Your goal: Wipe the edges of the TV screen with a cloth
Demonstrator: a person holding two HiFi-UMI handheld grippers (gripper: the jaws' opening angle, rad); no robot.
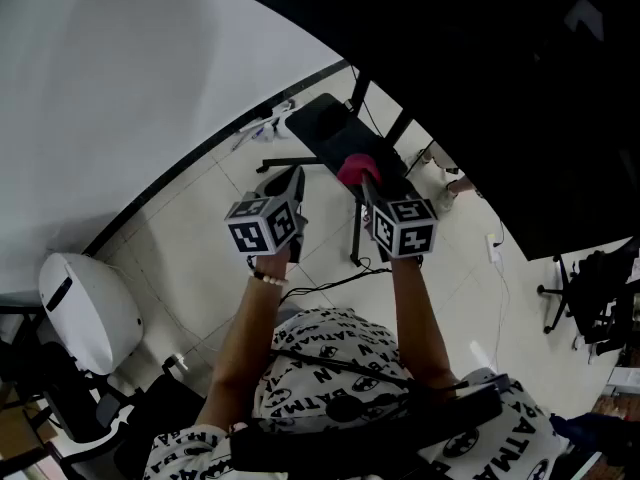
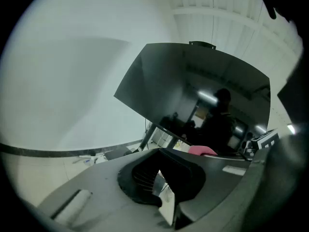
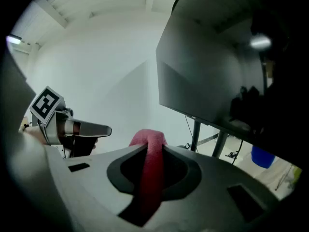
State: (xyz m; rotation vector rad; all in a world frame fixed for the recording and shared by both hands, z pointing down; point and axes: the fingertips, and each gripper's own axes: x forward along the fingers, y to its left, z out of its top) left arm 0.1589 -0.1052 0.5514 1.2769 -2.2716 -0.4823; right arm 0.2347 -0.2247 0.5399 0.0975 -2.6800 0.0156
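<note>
The big black TV screen (image 1: 470, 78) fills the upper right of the head view and stands on a dark floor stand (image 1: 330, 133). A pink cloth (image 1: 357, 168) is pinched in my right gripper (image 1: 366, 180), which is shut on it just below the screen's lower edge. In the right gripper view the cloth (image 3: 149, 168) runs up between the jaws of the right gripper (image 3: 152, 151), with the TV (image 3: 207, 81) up and to the right. My left gripper (image 1: 287, 183) hangs beside it to the left, shut and holding nothing. It faces the TV (image 2: 193, 95) from below.
A white wall (image 1: 120, 68) meets the tiled floor along a dark skirting (image 1: 200, 153). A white rounded appliance (image 1: 85, 308) stands at lower left. Cables (image 1: 330, 283) trail over the floor under the stand. An office chair (image 1: 590, 288) is at the right.
</note>
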